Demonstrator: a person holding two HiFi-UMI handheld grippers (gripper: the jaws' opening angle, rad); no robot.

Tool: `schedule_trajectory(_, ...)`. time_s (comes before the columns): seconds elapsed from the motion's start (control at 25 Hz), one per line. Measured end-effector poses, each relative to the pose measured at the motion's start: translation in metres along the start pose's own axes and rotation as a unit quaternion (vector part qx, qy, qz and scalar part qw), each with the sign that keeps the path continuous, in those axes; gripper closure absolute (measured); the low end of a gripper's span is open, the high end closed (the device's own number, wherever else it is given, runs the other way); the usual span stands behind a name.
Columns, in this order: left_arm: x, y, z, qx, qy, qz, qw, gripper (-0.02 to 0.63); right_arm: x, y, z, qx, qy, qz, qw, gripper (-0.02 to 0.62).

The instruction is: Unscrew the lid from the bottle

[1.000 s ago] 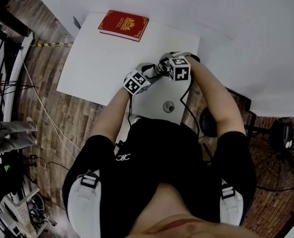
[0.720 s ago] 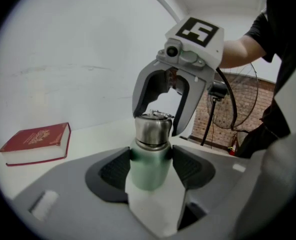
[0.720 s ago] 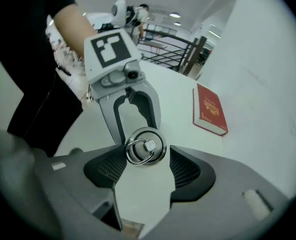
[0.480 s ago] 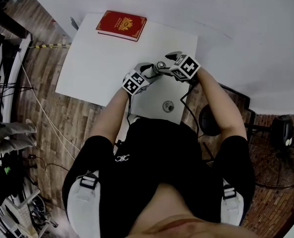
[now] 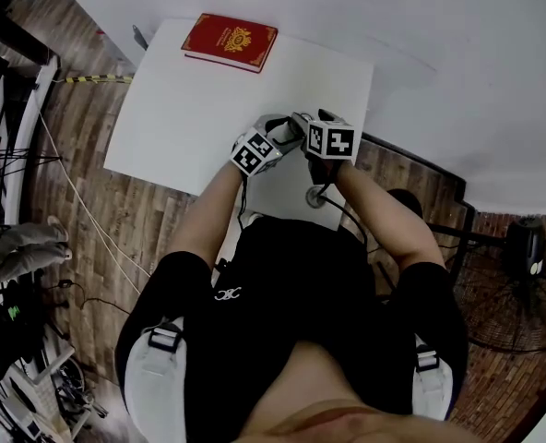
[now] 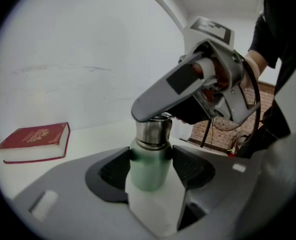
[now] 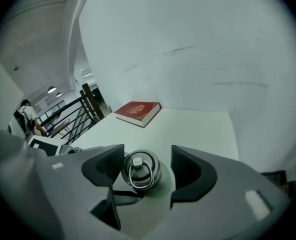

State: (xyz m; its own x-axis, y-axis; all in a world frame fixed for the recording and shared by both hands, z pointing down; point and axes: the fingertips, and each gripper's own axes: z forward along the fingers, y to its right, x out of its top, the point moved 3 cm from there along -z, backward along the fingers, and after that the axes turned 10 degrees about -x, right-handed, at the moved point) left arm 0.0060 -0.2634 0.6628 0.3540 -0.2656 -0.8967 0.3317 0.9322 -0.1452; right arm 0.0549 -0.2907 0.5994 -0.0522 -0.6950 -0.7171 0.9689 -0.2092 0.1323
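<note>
Green bottle (image 6: 147, 178) upright on white table (image 7: 200, 129), well apart from red book (image 7: 138, 112). Left gripper (image 6: 151, 163) clamped on bottle body. Right gripper (image 7: 147, 165) jaws just been opening, standing apart round steel lid (image 7: 140, 173).

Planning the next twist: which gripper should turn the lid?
The right gripper: its jaws, just opened, flank the lid, while the left gripper clamps the bottle steady.
</note>
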Motion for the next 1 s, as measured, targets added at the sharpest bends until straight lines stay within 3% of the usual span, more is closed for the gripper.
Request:
schedule_trajectory(0.28, 0.000, 0.000, 0.000, -0.004, 0.001, 0.000, 1.0000, 0.289, 0.005, -0.013, 0.001, 0.008, -0.005, -0.086, 0.996, 0.380)
schedule_trajectory(0.6, -0.001, -0.001, 0.001, -0.007, 0.007, -0.009, 0.9999, 0.288, -0.009, -0.013, 0.007, 0.034, -0.056, -0.091, 0.994, 0.356)
schedule_trajectory(0.84, -0.002, -0.002, 0.001, -0.007, 0.007, -0.008, 0.9999, 0.288, -0.013, -0.010, 0.011, 0.054, -0.061, -0.090, 0.993, 0.336)
schedule_trajectory(1.0, -0.001, -0.002, 0.001, -0.008, 0.006, -0.006, 0.9999, 0.288, -0.012, -0.015, 0.011, 0.089, -0.081, -0.182, 0.976, 0.336)
